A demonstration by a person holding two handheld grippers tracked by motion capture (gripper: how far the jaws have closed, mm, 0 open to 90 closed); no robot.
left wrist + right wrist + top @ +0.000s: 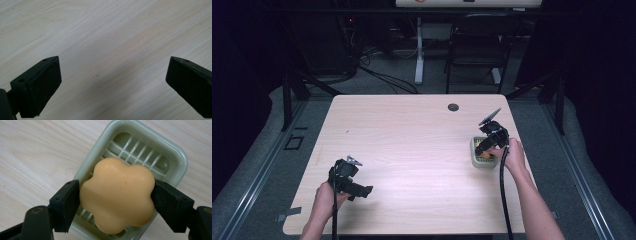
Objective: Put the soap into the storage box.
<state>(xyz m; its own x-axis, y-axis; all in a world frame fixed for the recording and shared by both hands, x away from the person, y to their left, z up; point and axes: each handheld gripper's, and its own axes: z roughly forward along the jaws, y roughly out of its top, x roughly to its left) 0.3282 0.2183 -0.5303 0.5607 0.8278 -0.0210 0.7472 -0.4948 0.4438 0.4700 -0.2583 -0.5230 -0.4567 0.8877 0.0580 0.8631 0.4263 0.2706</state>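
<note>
An orange flower-shaped soap (117, 195) lies over the ribbed floor of a pale green soap dish (172, 152). My right gripper (116, 185) points down into the dish, and both its pads rest against opposite sides of the soap, so it is shut on it. In the high view the right gripper (486, 146) stands over the dish (475, 159) near the table's right edge. My left gripper (364, 191) lies low near the front left of the table. Its jaws stand wide open (113, 67) over bare wood, nothing between them.
The light wooden table (412, 150) has a round cable hole (453, 107) at the back right. Behind the table stand a dark chair (479, 45) and a white desk leg (418, 50), with cables on the floor.
</note>
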